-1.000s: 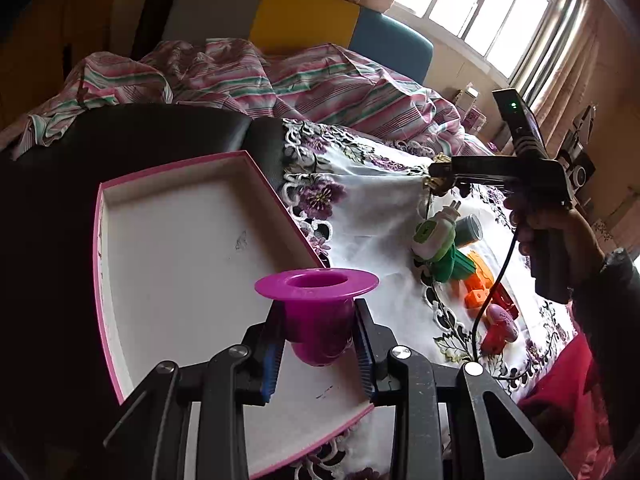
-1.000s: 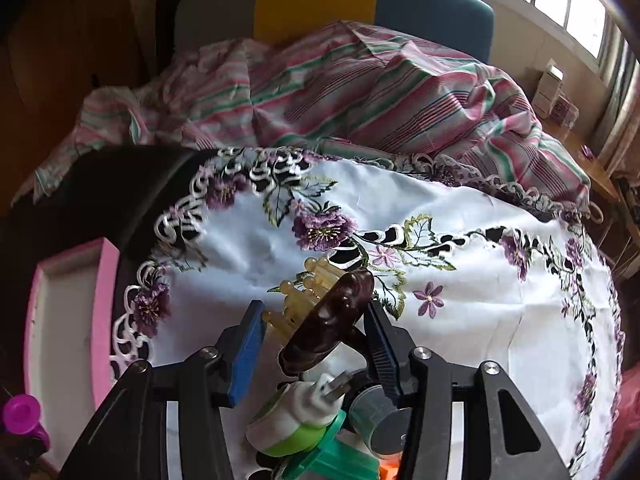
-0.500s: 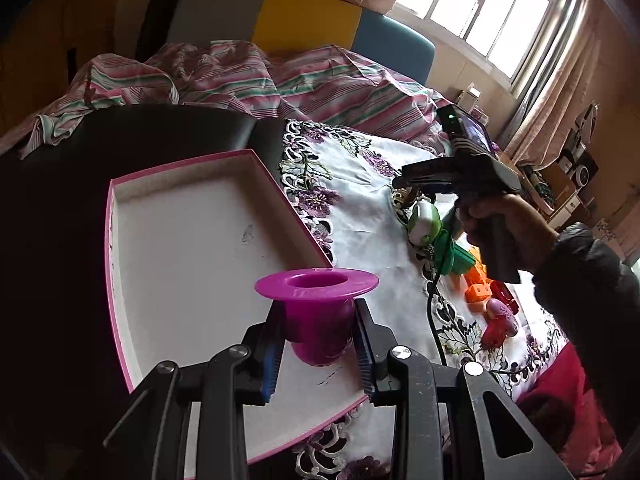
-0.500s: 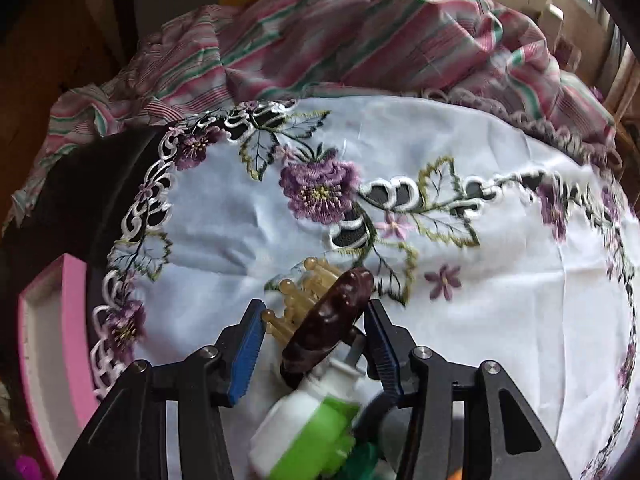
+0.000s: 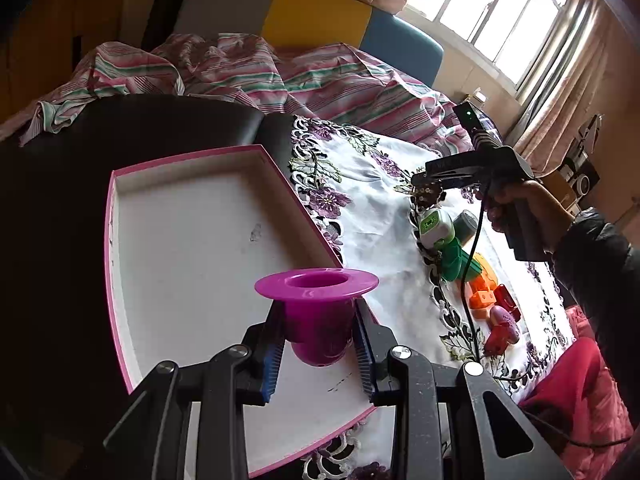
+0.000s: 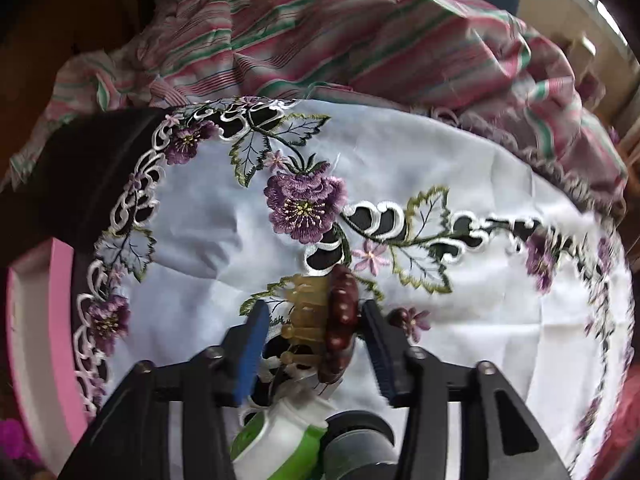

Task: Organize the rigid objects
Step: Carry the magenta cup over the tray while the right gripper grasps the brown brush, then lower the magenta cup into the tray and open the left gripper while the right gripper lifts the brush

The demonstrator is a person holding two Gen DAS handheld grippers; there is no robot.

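Magenta cup [image 5: 316, 320] clamped in left tool [image 5: 318, 344]; right tool [image 6: 314, 344] opening around hair clip [image 6: 340, 320].

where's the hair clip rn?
Right wrist view, lower centre: the brown hair clip lies on the embroidered cloth between the right gripper's opening jaws, just beyond the green-and-white plug.

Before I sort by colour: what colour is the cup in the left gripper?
Magenta cup, clearest in the left wrist view.
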